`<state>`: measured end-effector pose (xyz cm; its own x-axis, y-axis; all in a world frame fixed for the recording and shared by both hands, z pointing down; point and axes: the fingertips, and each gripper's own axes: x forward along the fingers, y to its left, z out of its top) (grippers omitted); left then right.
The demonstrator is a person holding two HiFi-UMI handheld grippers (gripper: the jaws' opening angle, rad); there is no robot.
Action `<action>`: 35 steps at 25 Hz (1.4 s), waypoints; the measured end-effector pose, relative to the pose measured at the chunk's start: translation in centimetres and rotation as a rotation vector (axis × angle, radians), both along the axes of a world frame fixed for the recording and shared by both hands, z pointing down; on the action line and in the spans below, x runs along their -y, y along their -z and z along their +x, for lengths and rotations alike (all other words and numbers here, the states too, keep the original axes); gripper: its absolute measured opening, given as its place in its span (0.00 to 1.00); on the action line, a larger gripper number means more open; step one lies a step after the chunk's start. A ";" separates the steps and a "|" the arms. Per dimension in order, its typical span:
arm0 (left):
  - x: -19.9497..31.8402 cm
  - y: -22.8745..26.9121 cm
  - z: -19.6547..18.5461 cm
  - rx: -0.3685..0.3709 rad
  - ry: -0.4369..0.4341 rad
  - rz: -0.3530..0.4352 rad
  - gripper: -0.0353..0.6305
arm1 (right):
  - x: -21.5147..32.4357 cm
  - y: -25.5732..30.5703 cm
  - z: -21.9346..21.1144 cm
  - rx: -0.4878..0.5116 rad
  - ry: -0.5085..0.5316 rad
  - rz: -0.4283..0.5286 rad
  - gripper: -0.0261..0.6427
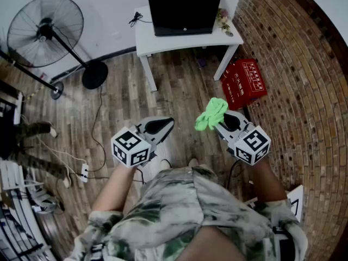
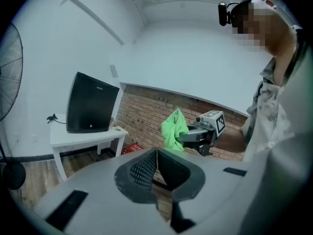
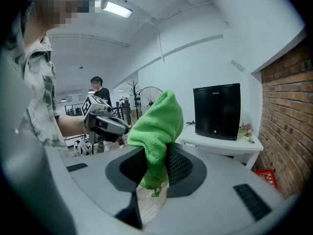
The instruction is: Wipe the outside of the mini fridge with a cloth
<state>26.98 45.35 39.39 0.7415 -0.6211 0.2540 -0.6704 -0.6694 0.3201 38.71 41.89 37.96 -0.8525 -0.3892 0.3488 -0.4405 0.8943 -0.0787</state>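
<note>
Right gripper (image 1: 221, 122) clamps the green cloth (image 1: 211, 114) with a loose wad left free for wiping, left gripper (image 1: 166, 124) is closed and empty alongside, both face the black mini fridge (image 1: 184, 7) on its white table (image 1: 144, 34) at 12 o'clock, well apart, not yet wiped.

wood floor (image 1: 179, 94), brick wall (image 1: 304, 86), wht table (image 1: 142, 37), fan (image 1: 46, 29)

Person wearing a loose short-sleeved shirt (image 1: 179, 205) mottled in white, grey and dull green, left gripper (image 1: 167, 124) and right gripper (image 1: 224, 118) showing pale grey bodies with black ribbed jaw pads, each carrying a white cube (image 1: 130, 147) bearing black square markers, small black camera (image 2: 223, 14) sitting at the head
</note>
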 end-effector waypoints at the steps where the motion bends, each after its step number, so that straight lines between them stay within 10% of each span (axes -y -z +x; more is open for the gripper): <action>1: 0.3 0.2 0.6 0.003 -0.005 0.002 0.09 | 0.2 0.1 0.7 -0.001 0.000 0.003 0.19; 19: 6.6 6.0 10.8 -0.023 -0.134 0.035 0.09 | 10.2 6.2 7.9 -0.016 0.154 0.077 0.19; 35: 23.0 10.0 6.4 -0.097 -0.237 0.100 0.10 | 29.8 14.5 -1.7 -0.004 0.172 0.141 0.19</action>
